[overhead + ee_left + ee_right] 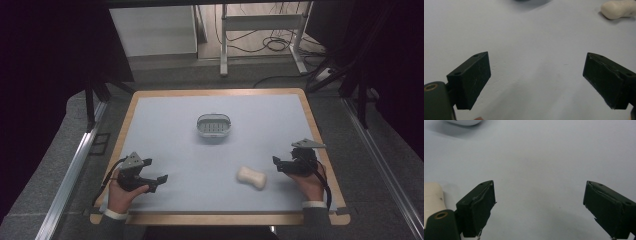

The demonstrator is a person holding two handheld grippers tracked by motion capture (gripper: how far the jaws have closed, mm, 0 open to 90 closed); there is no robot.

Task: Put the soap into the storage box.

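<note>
A cream, bone-shaped bar of soap point(251, 177) lies on the pale blue mat toward the front right. It also shows at the top right of the left gripper view point(618, 9) and at the left edge of the right gripper view point(432, 196). A grey oval soap dish point(214, 126) stands at the mat's centre, farther back. My left gripper point(156, 181) rests low at the front left, open and empty, its jaws wide apart point(536, 82). My right gripper point(276, 163) sits just right of the soap, open and empty point(539, 206).
The mat point(200, 160) covers a wooden-edged table point(320, 145). Metal rails run along both sides. Beyond the far edge stand a white cabinet point(152, 30), a desk frame point(260, 35) and loose cables on the floor.
</note>
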